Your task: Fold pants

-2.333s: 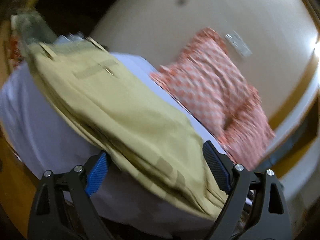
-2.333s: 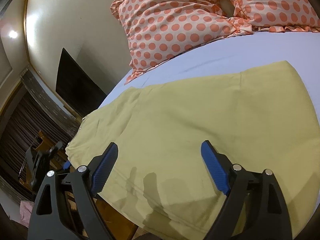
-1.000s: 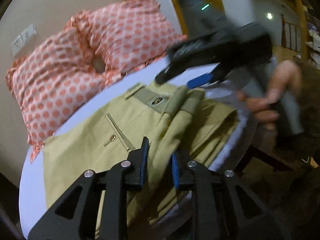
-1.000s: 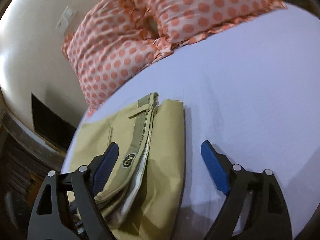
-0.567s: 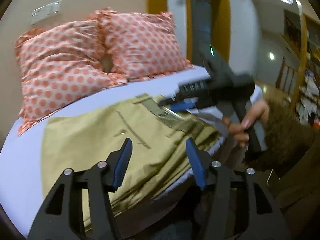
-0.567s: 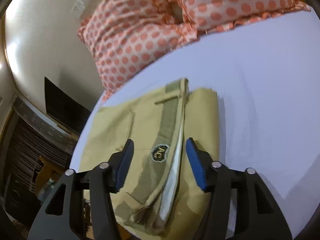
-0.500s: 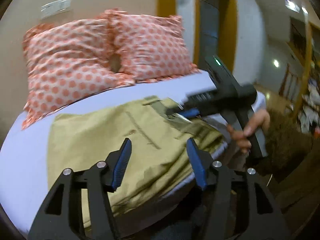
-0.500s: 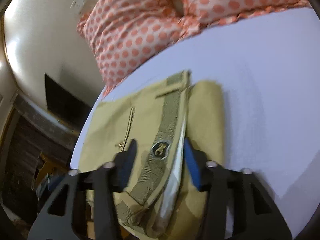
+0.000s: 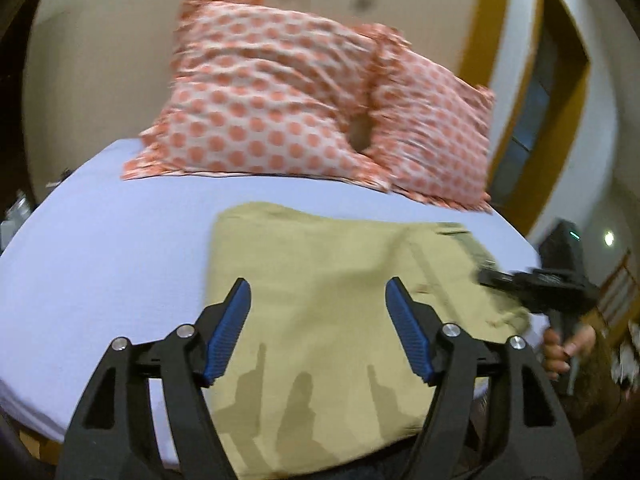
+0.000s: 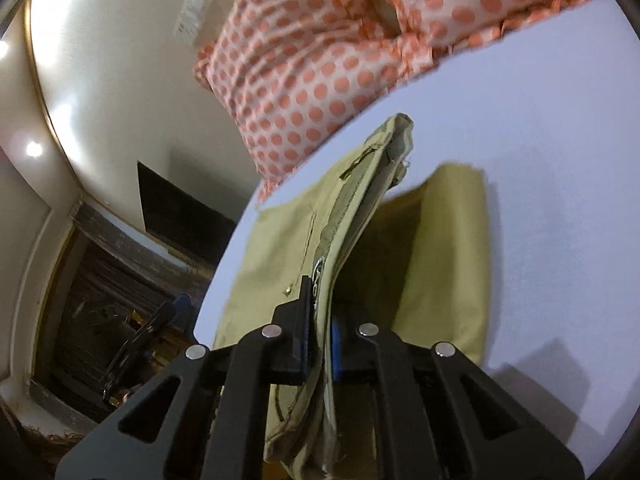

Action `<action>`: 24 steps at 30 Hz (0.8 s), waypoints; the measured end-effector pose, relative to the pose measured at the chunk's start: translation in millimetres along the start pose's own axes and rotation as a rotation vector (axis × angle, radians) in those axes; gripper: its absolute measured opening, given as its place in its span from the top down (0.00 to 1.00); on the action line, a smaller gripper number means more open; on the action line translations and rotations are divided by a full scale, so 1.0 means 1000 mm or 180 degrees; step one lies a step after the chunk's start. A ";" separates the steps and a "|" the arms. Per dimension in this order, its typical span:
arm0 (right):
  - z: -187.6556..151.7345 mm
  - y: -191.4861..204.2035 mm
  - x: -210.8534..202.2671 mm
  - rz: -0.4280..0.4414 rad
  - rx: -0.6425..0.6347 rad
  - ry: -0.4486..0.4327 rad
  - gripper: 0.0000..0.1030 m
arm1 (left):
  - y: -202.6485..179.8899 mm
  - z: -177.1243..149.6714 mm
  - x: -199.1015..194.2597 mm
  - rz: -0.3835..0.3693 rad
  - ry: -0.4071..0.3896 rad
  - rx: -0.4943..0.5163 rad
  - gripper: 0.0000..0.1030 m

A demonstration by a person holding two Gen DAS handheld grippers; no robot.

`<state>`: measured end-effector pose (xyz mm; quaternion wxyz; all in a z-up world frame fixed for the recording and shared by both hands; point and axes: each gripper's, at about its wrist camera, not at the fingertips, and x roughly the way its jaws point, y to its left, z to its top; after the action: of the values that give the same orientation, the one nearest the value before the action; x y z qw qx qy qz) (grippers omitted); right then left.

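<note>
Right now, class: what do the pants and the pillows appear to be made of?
Pants: probably matte khaki woven cotton; they hold creases and show stitched seams. Pillows: seemingly thin printed cloth, orange dots on white, wrinkled with frilled edges; blur hides the weave.

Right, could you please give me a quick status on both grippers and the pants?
Left gripper open, hovering over the pants. Right gripper shut on the waistband, lifting that edge. Pants part-folded on the bed sheet. Nothing in the way.
</note>
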<state>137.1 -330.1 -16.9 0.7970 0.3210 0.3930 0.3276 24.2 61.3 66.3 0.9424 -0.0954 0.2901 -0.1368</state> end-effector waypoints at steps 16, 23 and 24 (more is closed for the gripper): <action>0.018 -0.032 -0.006 -0.0923 0.0027 -0.0097 0.47 | 0.073 0.008 0.097 -0.0180 0.1099 -0.0377 0.22; 0.022 -0.046 0.008 -0.0390 0.0200 0.0061 0.75 | 0.063 0.020 0.126 -0.0502 0.1246 -0.0285 0.23; 0.022 -0.054 0.011 -0.0220 0.0336 0.0117 0.86 | 0.066 0.023 0.131 -0.0564 0.1270 -0.0339 0.28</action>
<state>175.8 -358.2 -52.4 0.7825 0.3428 0.4351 0.2845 154.8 84.7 -0.6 0.8442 -0.1411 0.4680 -0.2197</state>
